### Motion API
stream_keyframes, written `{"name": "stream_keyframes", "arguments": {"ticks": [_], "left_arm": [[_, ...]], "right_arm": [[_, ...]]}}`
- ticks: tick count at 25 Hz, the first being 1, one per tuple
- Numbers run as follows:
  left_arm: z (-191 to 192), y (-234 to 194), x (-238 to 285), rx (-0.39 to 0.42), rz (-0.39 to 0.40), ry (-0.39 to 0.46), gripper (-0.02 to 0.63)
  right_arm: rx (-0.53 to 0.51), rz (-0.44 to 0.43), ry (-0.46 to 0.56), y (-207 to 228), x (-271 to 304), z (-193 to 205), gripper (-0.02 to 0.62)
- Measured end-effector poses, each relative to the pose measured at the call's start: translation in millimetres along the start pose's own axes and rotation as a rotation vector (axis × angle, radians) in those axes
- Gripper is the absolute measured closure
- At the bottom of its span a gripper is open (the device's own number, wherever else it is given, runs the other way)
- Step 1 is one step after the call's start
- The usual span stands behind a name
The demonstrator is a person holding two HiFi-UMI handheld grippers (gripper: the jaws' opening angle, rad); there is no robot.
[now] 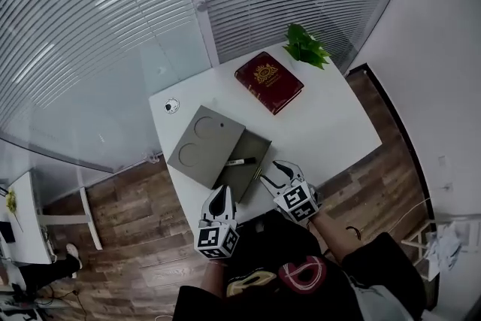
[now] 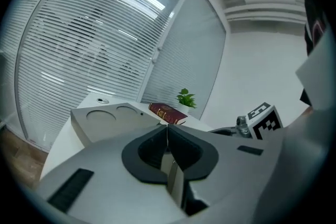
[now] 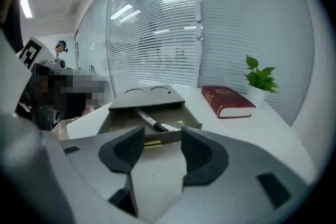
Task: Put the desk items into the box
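The left gripper (image 2: 167, 131) hovers by the near edge of the white desk (image 1: 338, 124), its jaws pressed together with nothing between them. To its right, the right gripper (image 3: 161, 136) has its jaws spread apart and empty. Just ahead of the right gripper sits an open grey box (image 3: 108, 122) with a black marker (image 3: 149, 120) lying inside. The box's lid (image 1: 203, 145) covers its far part. Farther ahead and to the right lie a red book (image 1: 268, 82) and a small green plant (image 1: 306, 47).
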State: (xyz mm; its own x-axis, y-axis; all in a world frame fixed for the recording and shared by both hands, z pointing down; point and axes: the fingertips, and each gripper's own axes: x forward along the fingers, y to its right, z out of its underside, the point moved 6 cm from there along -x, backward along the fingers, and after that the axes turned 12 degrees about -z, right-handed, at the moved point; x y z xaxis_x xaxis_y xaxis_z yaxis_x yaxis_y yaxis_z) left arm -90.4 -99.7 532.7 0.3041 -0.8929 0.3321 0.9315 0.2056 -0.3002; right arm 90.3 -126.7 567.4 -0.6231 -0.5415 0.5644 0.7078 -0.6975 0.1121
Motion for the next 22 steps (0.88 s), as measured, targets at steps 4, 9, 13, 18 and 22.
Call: {"name": "stream_keyframes", "arguments": {"ticks": [4, 9, 13, 18, 22], "left_arm": [[2.1, 14.1, 5.1, 0.028, 0.053, -0.011, 0.588], [7.3, 31.2, 15.4, 0.067, 0.114, -0.033, 0.588], [14.7, 48.0, 20.3, 0.095, 0.169, -0.056, 0.588], [15.8, 62.4, 23.9, 0.122, 0.217, -0.047, 0.588], [15.5, 64.4, 23.1, 0.110, 0.223, -0.035, 0.588]], "right_arm": [[0.078, 0.069, 0.049, 4.8, -19.1, 10.4, 0.374], [0.129, 0.143, 0.106, 8.6, -38.7, 14.3, 0.380], [0.147, 0.179, 0.134, 5.1, -48.8, 20.5, 0.415], [0.157, 0.204, 0.179, 2.8, -56.4, 23.2, 0.529], [0.162, 0.209, 0.213, 1.2, -62.9, 23.0, 0.583]]}}
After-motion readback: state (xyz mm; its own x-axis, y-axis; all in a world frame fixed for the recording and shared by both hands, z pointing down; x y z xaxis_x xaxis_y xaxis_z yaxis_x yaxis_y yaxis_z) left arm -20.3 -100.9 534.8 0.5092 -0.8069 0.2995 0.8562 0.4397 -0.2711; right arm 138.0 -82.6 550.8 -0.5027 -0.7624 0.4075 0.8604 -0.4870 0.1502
